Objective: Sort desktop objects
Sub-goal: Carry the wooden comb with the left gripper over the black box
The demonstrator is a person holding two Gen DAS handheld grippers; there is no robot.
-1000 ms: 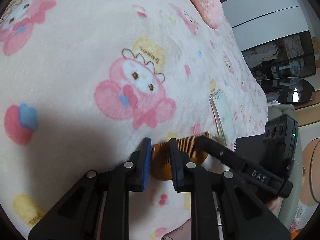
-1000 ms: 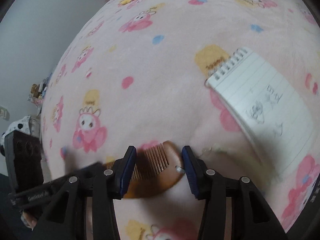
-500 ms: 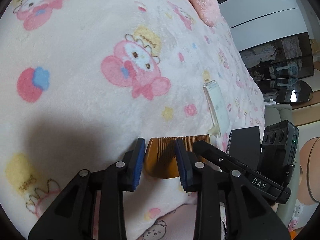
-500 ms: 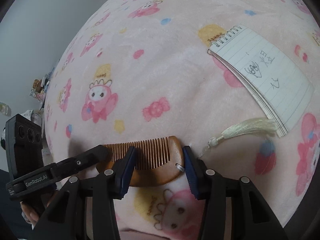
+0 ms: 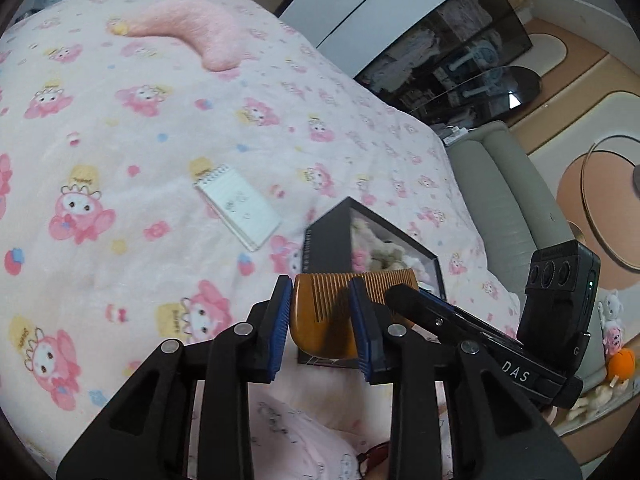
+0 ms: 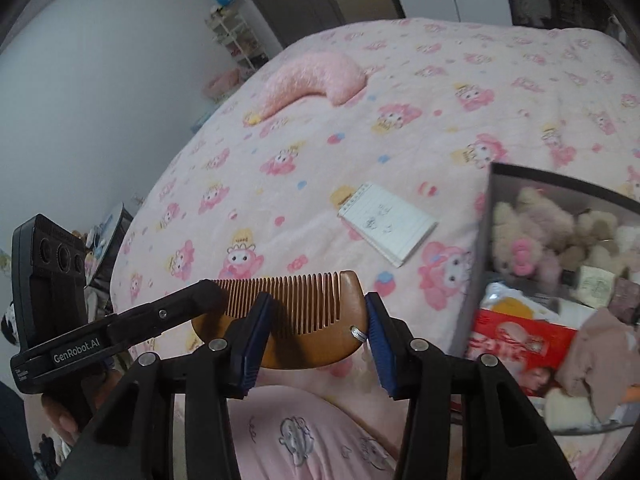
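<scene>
One comb (image 6: 298,320) — two hand-held grippers (image 5: 320,320) (image 6: 316,336) gripping it.

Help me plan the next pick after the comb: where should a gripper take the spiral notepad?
Probably across its two long edges, mid-length, from straight above. The notepad lies flat on the soft blanket, spiral binding at its far short end, so pads can sink beside the paper stack.
</scene>
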